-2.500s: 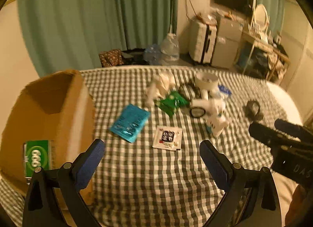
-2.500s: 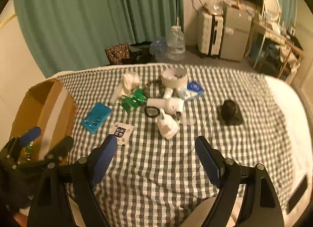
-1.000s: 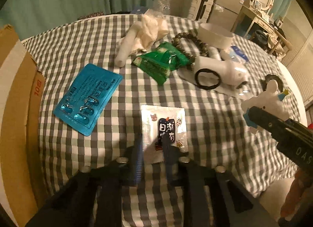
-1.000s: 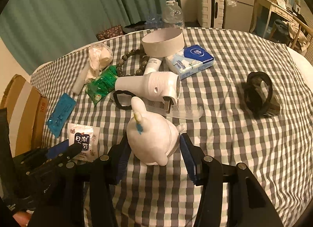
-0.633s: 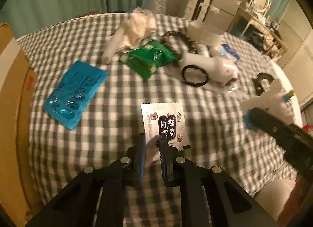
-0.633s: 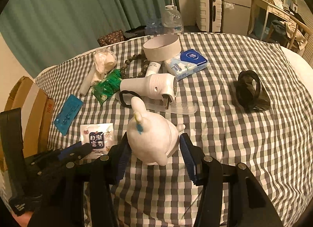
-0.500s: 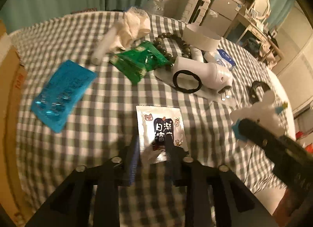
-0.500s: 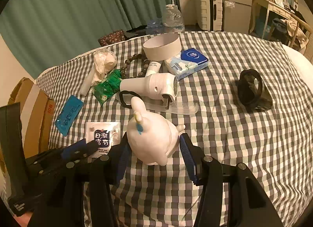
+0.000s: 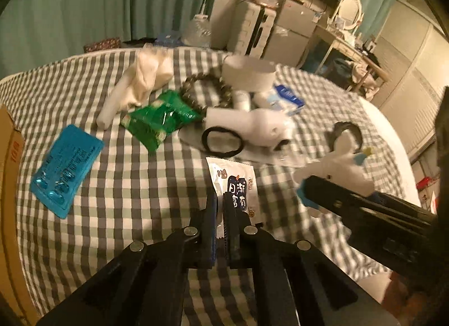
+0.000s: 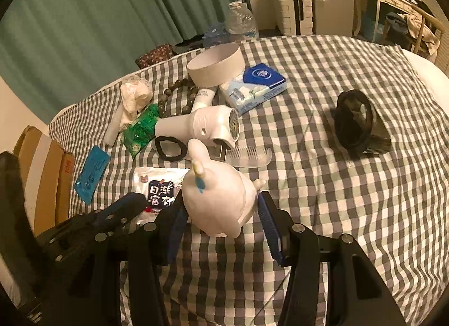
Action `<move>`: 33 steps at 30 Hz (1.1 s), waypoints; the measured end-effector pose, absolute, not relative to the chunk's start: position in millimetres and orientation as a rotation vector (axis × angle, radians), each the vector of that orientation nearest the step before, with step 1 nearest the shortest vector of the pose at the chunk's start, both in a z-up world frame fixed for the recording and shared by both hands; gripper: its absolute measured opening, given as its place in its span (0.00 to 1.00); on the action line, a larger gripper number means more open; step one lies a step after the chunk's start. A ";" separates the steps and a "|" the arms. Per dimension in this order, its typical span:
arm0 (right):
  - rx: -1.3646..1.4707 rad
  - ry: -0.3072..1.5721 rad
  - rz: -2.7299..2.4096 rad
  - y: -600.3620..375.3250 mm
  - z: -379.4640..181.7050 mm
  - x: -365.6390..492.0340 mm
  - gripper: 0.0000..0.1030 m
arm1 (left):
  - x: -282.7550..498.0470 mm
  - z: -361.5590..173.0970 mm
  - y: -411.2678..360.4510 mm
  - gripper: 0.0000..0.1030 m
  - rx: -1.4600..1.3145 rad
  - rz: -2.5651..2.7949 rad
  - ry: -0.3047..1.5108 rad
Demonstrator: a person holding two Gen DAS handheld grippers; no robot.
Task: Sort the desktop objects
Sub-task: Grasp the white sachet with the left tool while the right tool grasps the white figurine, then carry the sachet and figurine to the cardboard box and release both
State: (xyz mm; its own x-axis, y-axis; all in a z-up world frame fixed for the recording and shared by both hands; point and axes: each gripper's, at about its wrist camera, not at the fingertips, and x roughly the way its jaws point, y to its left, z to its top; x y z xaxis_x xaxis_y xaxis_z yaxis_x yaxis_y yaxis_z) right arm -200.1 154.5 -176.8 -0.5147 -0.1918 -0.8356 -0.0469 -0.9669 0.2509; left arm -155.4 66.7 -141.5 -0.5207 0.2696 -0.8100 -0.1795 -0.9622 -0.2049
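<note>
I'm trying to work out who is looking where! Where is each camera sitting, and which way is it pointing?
Left wrist view: sits on the left gripper, looking down along its fingers, shut on the white sachet; the right gripper crosses its right side.
Right wrist view: sits on the right gripper, looking down at the white toy held between its fingers; the left gripper shows lower left.
Both share the checked cloth, sachet, toy, hair dryer and blue blister pack.

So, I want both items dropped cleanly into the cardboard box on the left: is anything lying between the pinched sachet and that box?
Only the blue blister pack lies on the checked cloth between the white sachet, pinched in the left gripper, and the cardboard box. It is flat, so carrying the sachet over it should clear it. Nothing taller shows there.
</note>
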 end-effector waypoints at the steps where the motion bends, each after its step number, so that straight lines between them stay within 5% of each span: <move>1: 1.496 -0.374 -2.644 155.6 -175.2 -199.2 0.48 | -153.4 -137.9 67.2 0.03 -1.368 2.523 -0.137; 11: 1.477 -0.447 -2.682 175.7 -167.8 -192.7 0.48 | -148.6 -150.0 109.3 0.04 -1.409 2.456 0.036; 18: 1.486 -0.467 -2.653 177.9 -172.2 -195.4 0.48 | -164.2 -167.3 118.2 0.18 -1.444 2.538 0.123; 23: 1.492 -0.471 -2.639 178.2 -174.3 -196.2 0.48 | -160.7 -163.0 115.6 0.05 -1.405 2.557 0.173; 33: 1.464 -0.427 -2.684 171.3 -161.5 -188.9 0.48 | -156.1 -145.1 69.8 0.03 -1.438 2.558 0.028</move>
State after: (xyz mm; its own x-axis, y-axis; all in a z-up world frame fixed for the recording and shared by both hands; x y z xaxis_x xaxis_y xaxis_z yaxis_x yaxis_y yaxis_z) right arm -188.9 171.3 -161.5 -0.5491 -0.1782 -0.8165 -0.0842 -0.9602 0.2662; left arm -156.1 69.8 -145.1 -0.5036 0.1696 -0.8471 -0.1879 -0.9786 -0.0842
